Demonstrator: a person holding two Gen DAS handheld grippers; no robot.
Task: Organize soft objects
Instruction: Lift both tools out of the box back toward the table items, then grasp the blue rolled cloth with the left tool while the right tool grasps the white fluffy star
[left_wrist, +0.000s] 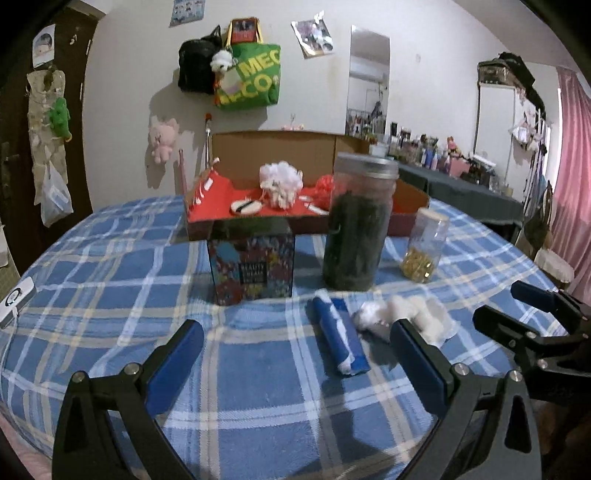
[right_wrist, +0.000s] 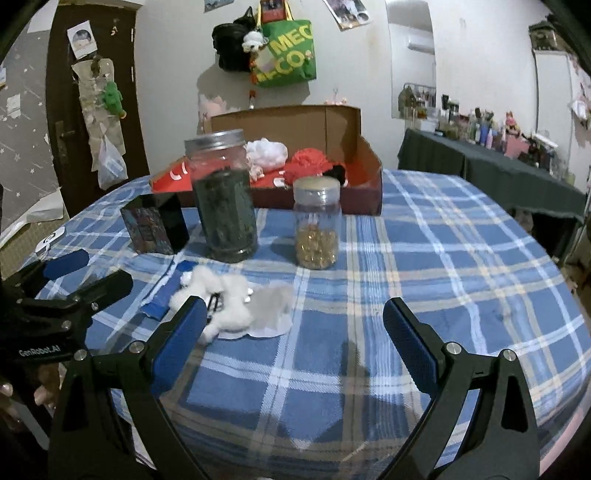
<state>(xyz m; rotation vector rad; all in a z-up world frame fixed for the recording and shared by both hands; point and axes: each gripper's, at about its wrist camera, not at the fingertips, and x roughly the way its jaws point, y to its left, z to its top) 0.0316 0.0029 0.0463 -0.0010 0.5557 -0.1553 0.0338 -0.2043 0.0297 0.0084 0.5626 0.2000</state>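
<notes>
A pile of white cotton (left_wrist: 406, 314) (right_wrist: 229, 299) lies on the blue plaid cloth, beside a rolled blue-and-white cloth (left_wrist: 340, 336) (right_wrist: 168, 291). An open cardboard box (left_wrist: 280, 147) (right_wrist: 365, 173) with a red lining stands at the back; it holds a white puff (left_wrist: 280, 181) (right_wrist: 267, 151), a red puff (left_wrist: 325, 188) (right_wrist: 308, 164) and a round pad (left_wrist: 245, 206). My left gripper (left_wrist: 295, 349) (right_wrist: 86, 269) is open and empty, just short of the roll. My right gripper (right_wrist: 293, 321) (left_wrist: 509, 306) is open and empty, its left finger next to the cotton.
A tall jar of dark contents (left_wrist: 358, 221) (right_wrist: 225, 195), a small jar of golden capsules (left_wrist: 424, 247) (right_wrist: 317, 221) and a patterned dark box (left_wrist: 253, 266) (right_wrist: 153, 225) stand between the cotton and the cardboard box. A white device (left_wrist: 14, 299) lies at the left edge.
</notes>
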